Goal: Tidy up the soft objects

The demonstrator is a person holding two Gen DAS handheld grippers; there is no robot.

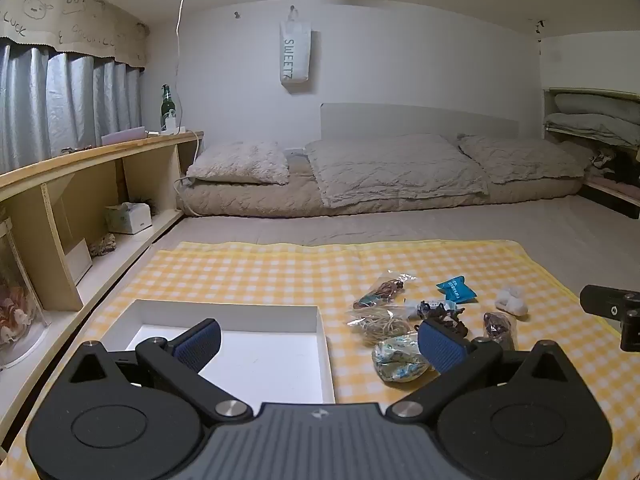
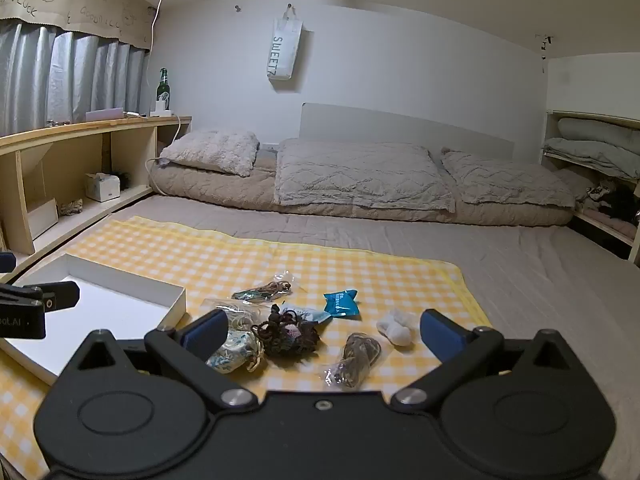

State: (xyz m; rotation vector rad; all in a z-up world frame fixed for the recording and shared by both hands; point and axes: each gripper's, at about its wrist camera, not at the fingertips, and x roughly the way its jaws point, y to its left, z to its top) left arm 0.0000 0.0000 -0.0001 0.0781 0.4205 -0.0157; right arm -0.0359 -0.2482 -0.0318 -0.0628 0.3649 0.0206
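Note:
A white shallow box (image 1: pixel 240 360) lies on a yellow checked cloth (image 1: pixel 260 272); it also shows in the right wrist view (image 2: pixel 120 300). Right of it lie several small soft items: a patterned pouch (image 1: pixel 398 360), a dark knotted bundle (image 2: pixel 286 334), bagged cords (image 2: pixel 354 362), a blue packet (image 2: pixel 342 302) and a white fluffy piece (image 2: pixel 396 328). My left gripper (image 1: pixel 320 344) is open and empty, above the box's right edge. My right gripper (image 2: pixel 322 332) is open and empty, just above the items.
The cloth lies on a grey mattress (image 2: pixel 520 280) with pillows and a duvet (image 2: pixel 352 176) behind. A wooden shelf unit (image 1: pixel 80 200) runs along the left, holding a tissue box (image 1: pixel 128 218) and a green bottle (image 1: pixel 168 108).

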